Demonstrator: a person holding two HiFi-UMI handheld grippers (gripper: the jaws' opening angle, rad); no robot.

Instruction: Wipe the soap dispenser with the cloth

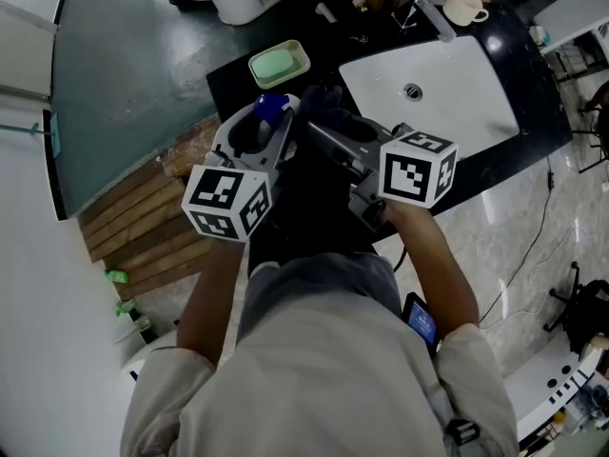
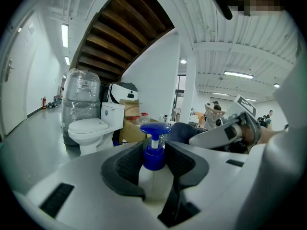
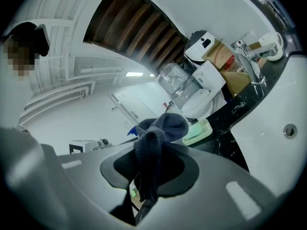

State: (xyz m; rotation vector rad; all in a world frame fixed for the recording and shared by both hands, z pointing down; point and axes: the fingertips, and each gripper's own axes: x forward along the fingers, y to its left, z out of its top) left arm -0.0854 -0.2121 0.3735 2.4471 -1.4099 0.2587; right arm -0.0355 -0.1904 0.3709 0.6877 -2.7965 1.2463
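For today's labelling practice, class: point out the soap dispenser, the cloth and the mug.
soap dispenser (image 2: pixel 154 158): left gripper view, blue pump collar.
cloth (image 3: pixel 165 125): right gripper view, bunched top.
mug (image 1: pixel 461 6): head view, its side.

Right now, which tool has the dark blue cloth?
The right tool, shut on the dark blue cloth; the left tool grips the white soap dispenser with blue pump.

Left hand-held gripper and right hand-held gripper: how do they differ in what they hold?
The left hand-held gripper clamps a rigid soap dispenser, white with a blue pump; the right hand-held gripper pinches a soft dark cloth. The soap dispenser stands upright between the left jaws; the cloth bunches beyond the right jaws. Both are shut on something.
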